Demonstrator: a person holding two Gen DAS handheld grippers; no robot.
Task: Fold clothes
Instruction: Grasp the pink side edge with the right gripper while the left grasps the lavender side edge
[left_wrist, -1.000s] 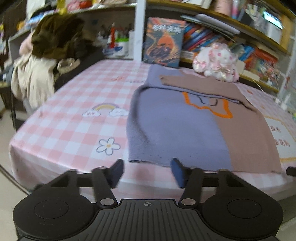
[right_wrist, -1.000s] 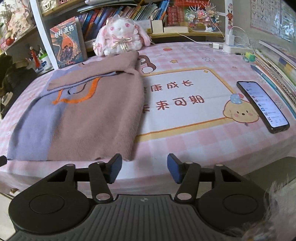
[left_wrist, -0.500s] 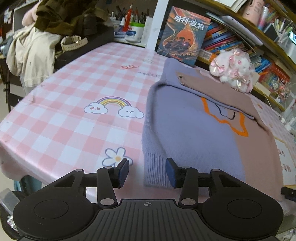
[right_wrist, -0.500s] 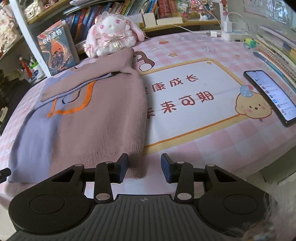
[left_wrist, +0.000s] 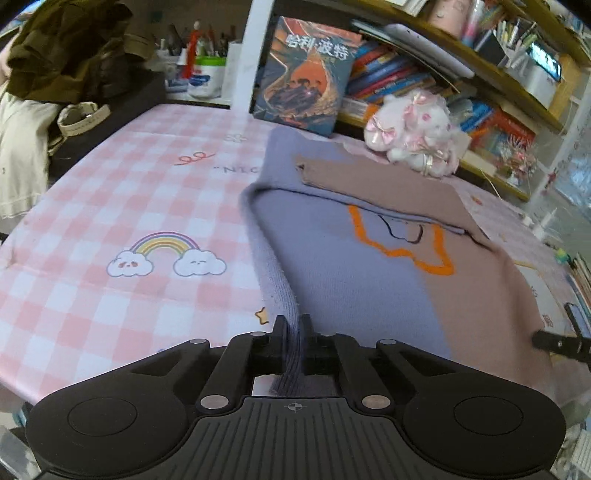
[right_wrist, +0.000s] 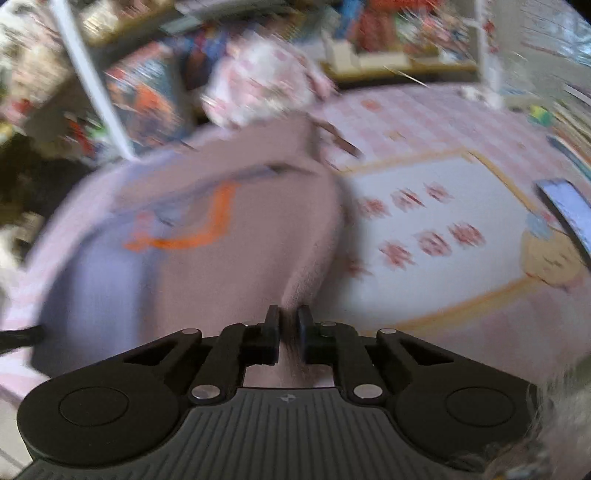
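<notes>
A two-tone sweater (left_wrist: 351, 266), lilac on the left half and dusty pink on the right with an orange outline on the chest, lies flat on the pink checked tablecloth (left_wrist: 110, 184), one sleeve folded across its top. My left gripper (left_wrist: 291, 321) is closing its jaws on the lilac near-left hem corner, and the ribbed edge is pinched between the pads. In the blurred right wrist view my right gripper (right_wrist: 288, 314) is closing on the pink near-right corner of the sweater (right_wrist: 221, 266), with fabric bunched between its pads.
A white-and-pink plush rabbit (left_wrist: 410, 136) and a standing book (left_wrist: 306, 96) sit past the sweater's collar, before crowded shelves. A phone (right_wrist: 569, 214) lies on the table to the right. Clothes (left_wrist: 55, 48) are heaped on a chair at the left.
Both grippers moved forward to the sweater's near hem and shut on its two corners, where before they stood open short of it. The right wrist view has become motion-blurred.
</notes>
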